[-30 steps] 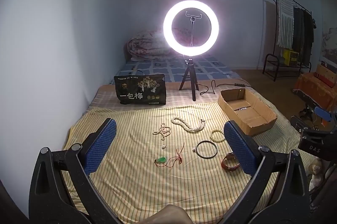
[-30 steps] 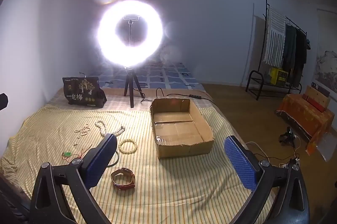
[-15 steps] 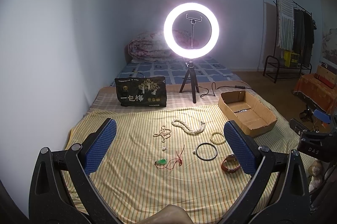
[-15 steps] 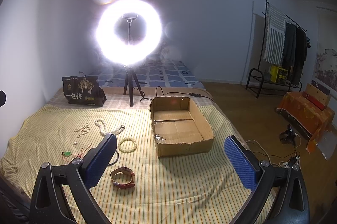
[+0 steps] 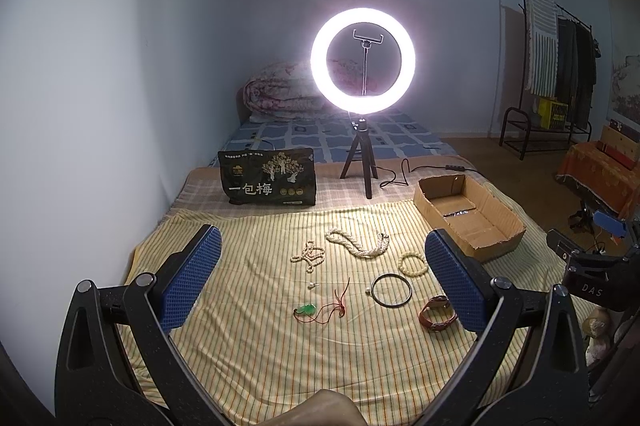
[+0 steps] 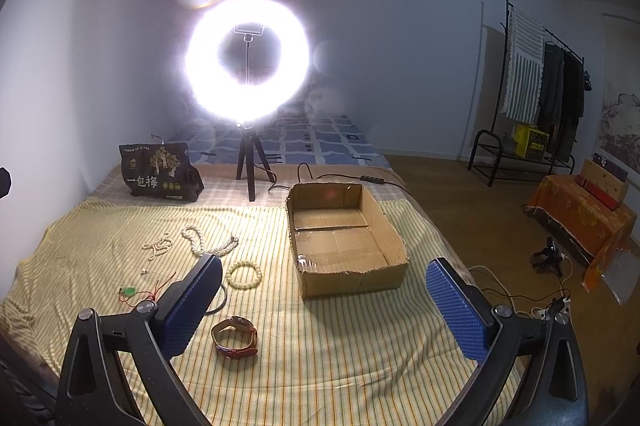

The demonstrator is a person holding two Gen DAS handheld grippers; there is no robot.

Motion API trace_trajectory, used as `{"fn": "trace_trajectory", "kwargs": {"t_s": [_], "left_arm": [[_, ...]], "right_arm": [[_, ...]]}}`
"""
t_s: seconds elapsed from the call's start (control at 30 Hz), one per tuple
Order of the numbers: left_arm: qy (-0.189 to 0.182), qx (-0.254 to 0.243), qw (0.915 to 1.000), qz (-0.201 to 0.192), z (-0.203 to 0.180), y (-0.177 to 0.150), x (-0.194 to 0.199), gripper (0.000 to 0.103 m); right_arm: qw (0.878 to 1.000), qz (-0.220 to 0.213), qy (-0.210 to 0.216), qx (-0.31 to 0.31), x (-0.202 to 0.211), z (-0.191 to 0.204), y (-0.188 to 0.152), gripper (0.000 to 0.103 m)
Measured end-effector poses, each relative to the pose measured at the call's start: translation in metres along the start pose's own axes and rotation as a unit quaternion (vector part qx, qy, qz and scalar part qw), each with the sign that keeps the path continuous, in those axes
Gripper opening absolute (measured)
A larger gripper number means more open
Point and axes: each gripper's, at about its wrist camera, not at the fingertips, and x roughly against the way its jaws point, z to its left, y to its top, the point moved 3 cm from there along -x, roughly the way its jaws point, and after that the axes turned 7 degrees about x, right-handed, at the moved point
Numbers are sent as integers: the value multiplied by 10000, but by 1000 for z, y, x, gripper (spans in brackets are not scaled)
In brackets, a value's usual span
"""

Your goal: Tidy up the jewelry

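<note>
My left gripper [image 5: 322,280] hangs wide open over the striped sheet [image 5: 260,354], holding nothing. Going left to right on the sheet: bead string [image 5: 307,257], green pendant [image 5: 306,309], rope necklace [image 5: 357,245], black ring [image 5: 391,290], bead bracelet [image 5: 412,263], watch [image 5: 438,314]. Past those sits the box [image 6: 348,238], nothing in it. My right gripper [image 6: 324,304] is spread too, also holding nothing, watch near its left finger.

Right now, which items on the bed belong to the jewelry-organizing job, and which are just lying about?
Part of the job:
cardboard box, empty
rope-like pearl necklace
small bead strand
pale bead bracelet
black bangle
green pendant on red cord
brown watch

Just lying about:
ring light on tripod
black snack bag
rolled quilt
clothes rack
</note>
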Motion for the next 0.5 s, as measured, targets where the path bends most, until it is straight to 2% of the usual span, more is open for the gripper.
{"fn": "trace_trajectory", "kwargs": {"t_s": [0.5], "left_arm": [[-2,1,10000,-11,0,-1,0,103]], "right_arm": [[10000,2,-2,-3,-1,0,1,103]]}}
